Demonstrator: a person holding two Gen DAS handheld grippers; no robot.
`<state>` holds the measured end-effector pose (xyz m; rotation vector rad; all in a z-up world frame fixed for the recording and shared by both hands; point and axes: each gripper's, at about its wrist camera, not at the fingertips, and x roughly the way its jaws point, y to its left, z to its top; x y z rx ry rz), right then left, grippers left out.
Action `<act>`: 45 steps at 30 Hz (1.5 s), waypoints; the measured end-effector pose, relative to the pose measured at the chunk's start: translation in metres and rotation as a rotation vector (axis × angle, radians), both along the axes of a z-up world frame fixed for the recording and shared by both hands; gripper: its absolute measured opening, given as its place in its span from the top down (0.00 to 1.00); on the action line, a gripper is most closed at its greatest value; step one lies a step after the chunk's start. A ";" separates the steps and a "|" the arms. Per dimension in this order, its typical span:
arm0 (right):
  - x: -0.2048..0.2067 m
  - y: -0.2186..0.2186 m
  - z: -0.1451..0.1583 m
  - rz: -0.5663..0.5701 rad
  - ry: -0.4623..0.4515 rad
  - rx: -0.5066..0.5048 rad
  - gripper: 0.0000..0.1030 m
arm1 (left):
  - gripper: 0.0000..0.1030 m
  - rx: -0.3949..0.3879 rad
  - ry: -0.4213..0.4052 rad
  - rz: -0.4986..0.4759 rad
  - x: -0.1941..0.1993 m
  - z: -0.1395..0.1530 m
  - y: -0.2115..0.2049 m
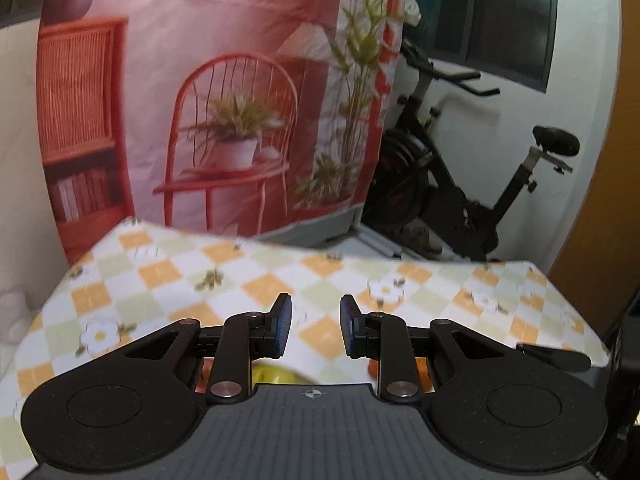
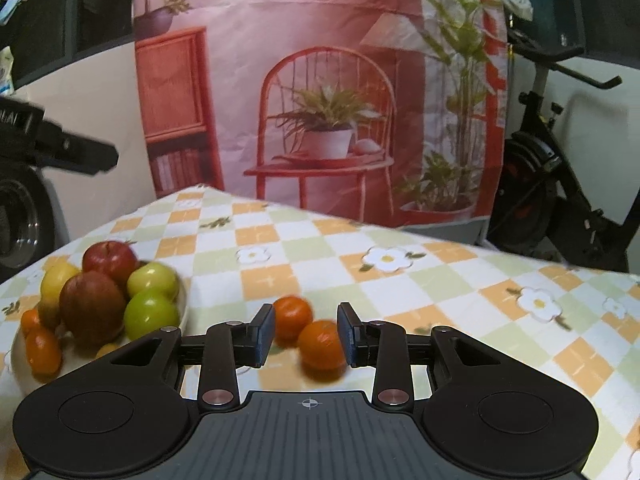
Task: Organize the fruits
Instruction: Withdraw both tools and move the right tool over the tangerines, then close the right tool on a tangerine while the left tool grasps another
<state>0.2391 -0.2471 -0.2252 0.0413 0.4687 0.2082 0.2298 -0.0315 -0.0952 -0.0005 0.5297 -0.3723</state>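
Observation:
A white plate (image 2: 183, 305) at the left of the right wrist view holds a heap of fruit: a red apple (image 2: 110, 258), a darker red apple (image 2: 92, 306), two green apples (image 2: 151, 314), a yellow fruit (image 2: 58, 280) and small oranges (image 2: 42, 350). Two loose oranges lie on the checked tablecloth (image 2: 400, 292). The far one (image 2: 292, 316) and the near one (image 2: 322, 344) both show in the gap of my right gripper (image 2: 306, 334). Its pads press on nothing. My left gripper (image 1: 316, 326) hangs above the cloth, drawn in and empty. Bits of yellow fruit (image 1: 276, 374) and orange fruit (image 1: 374, 366) peek out below it.
The table's far edge (image 1: 280, 242) runs just ahead, with a pink printed backdrop (image 1: 240, 80) behind it. An exercise bike (image 1: 460, 184) stands at the right. A black device body (image 2: 72, 148) juts in at the left of the right wrist view.

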 end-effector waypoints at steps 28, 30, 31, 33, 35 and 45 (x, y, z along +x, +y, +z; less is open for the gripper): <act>0.039 -0.005 -0.030 -0.026 0.133 0.042 0.59 | 0.69 0.020 0.157 -0.061 0.071 -0.045 -0.029; 0.038 -0.005 -0.034 -0.027 0.142 0.050 0.62 | 0.69 0.019 0.169 -0.064 0.073 -0.047 -0.030; 0.038 -0.005 -0.035 -0.026 0.146 0.055 0.65 | 0.69 0.018 0.175 -0.067 0.073 -0.049 -0.030; 0.036 -0.006 -0.036 -0.025 0.143 0.065 0.66 | 0.69 0.022 0.182 -0.075 0.074 -0.052 -0.032; 0.033 -0.009 -0.035 -0.027 0.137 0.078 0.66 | 0.69 0.027 0.187 -0.084 0.073 -0.054 -0.036; -0.004 -0.025 -0.037 -0.058 0.109 0.159 0.66 | 0.58 0.062 0.218 -0.179 0.069 -0.071 -0.062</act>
